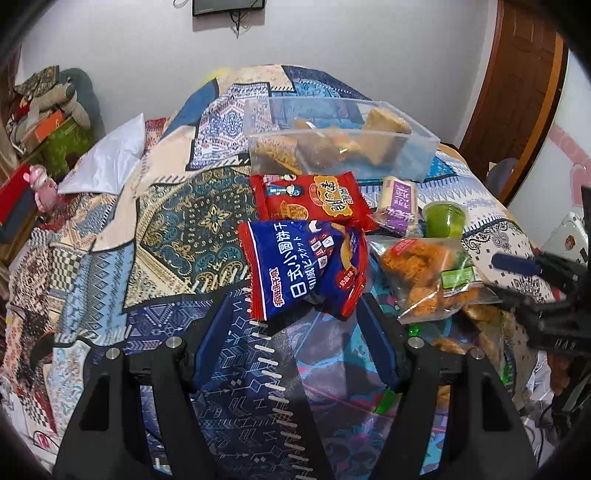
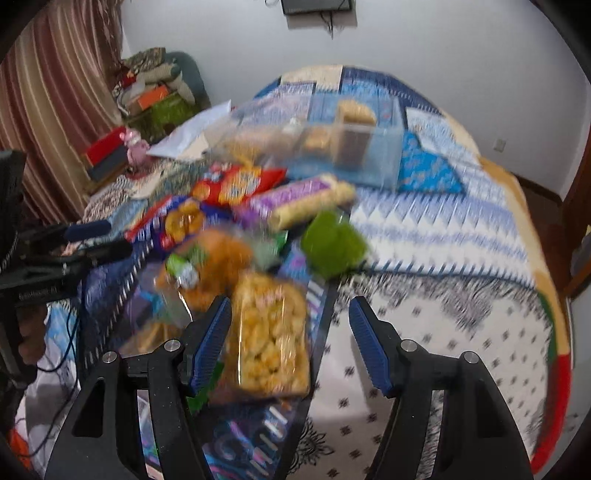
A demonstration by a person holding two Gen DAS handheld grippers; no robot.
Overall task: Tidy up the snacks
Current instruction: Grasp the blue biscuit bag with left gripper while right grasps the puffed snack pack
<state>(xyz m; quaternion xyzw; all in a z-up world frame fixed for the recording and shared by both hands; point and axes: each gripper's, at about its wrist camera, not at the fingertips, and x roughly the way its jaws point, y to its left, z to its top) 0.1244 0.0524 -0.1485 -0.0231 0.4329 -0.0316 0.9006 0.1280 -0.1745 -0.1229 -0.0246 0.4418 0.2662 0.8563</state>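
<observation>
my left gripper (image 1: 295, 325) is spread wide and holding nothing, just short of the blue biscuit bag (image 1: 303, 269), which lies in front of the clear plastic bin (image 1: 406, 162). my right gripper (image 2: 288, 332) is equally wide and empty (blurred view), beside the yellow puff pack (image 2: 269, 343). risk: the slick, puffy bag could squirt out of the pads, or nudge the red snack pack (image 1: 310, 199) behind it.

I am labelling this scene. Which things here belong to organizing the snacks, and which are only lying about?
For the job: clear bin, red pack, blue pack, purple pack, green cup, orange bag, yellow bag.

Lying about: white pillow, pink toy, wall screen, door.
</observation>
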